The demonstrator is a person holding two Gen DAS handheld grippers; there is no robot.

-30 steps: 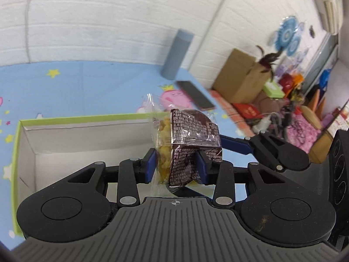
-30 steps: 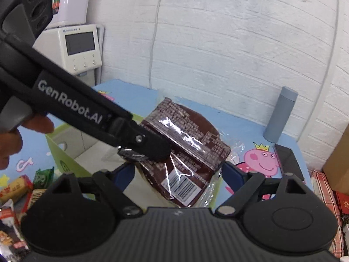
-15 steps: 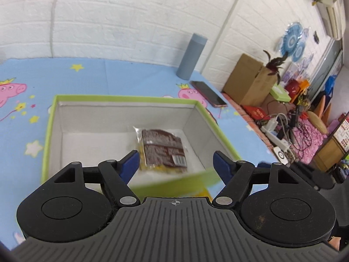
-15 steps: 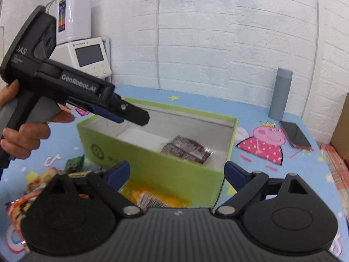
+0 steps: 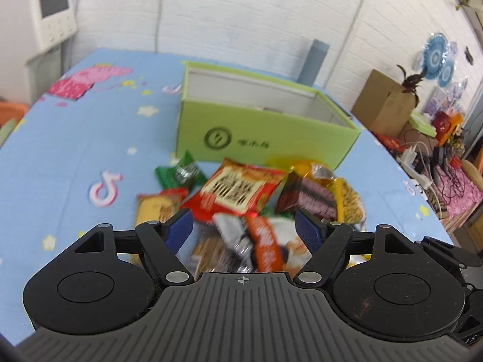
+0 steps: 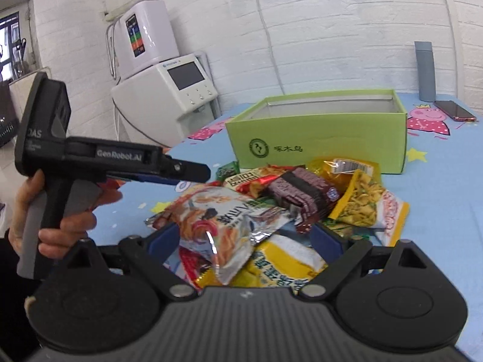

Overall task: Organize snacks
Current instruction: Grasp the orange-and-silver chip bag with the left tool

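With the brown packet dropped in the green box [image 5: 265,138] mid-counter, both tools, left [image 5: 244,229] and right [image 6: 250,241], now hover open-jawed and empty over the snack pile [image 6: 286,199] at the counter's near edge, ready for another.

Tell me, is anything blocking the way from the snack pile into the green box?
Nothing visible does. The green box stands open-topped just behind the snack pile, with no lid and nothing between them. The left gripper hangs over the pile's left edge, open, off that path.

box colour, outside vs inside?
The box is lime green outside with a dark round logo, white inside. Clearest in the right wrist view.
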